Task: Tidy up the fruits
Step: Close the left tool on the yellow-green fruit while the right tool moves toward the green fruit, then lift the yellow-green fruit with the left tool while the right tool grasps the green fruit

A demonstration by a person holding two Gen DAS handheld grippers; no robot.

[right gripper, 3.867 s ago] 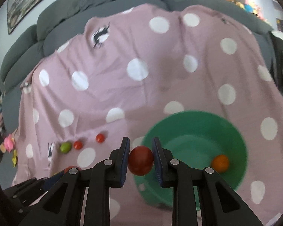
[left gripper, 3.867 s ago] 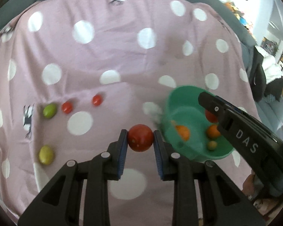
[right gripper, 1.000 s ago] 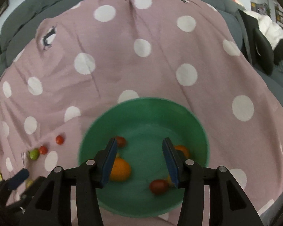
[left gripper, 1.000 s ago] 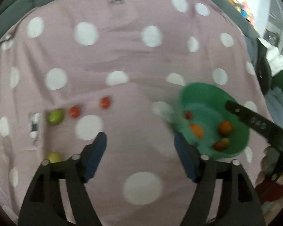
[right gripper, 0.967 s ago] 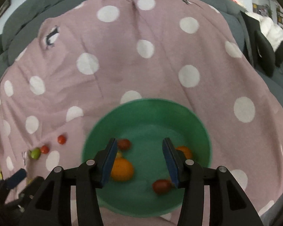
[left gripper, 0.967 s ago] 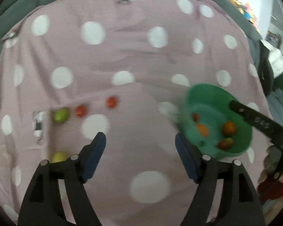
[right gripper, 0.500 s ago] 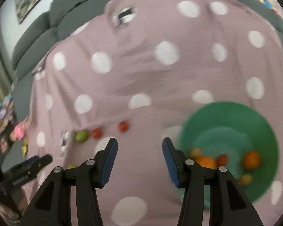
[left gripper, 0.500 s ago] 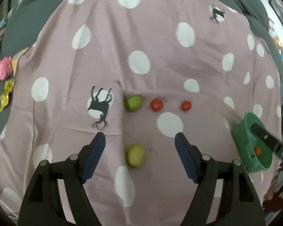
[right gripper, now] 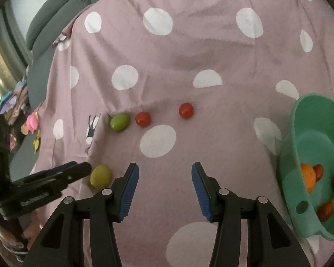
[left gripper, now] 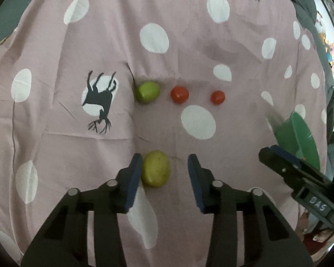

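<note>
My left gripper (left gripper: 164, 165) is open around a yellow-green fruit (left gripper: 156, 168), which lies on the pink dotted cloth (left gripper: 189, 51) against the left finger. Further off lie a green fruit (left gripper: 147, 92) and two small red tomatoes (left gripper: 179, 94) (left gripper: 217, 97). My right gripper (right gripper: 164, 178) is open and empty over the cloth. In its view the yellow-green fruit (right gripper: 100, 176) lies beside the left gripper's finger (right gripper: 55, 173), with the green fruit (right gripper: 120, 122) and the tomatoes (right gripper: 143, 118) (right gripper: 186, 110) beyond. The green bowl (right gripper: 300, 138) at the right holds several fruits.
The cloth covers a grey sofa whose cushions (right gripper: 55, 15) rise at the back left. Toys (right gripper: 31, 121) lie off the cloth's left edge. The bowl's rim (left gripper: 300, 131) shows at the right of the left wrist view, behind the right gripper (left gripper: 300, 173).
Both grippers let their red fruits go into the bowl and opened. Both then swung left, away from the bowl. The left gripper has closed in around the yellow-green fruit.
</note>
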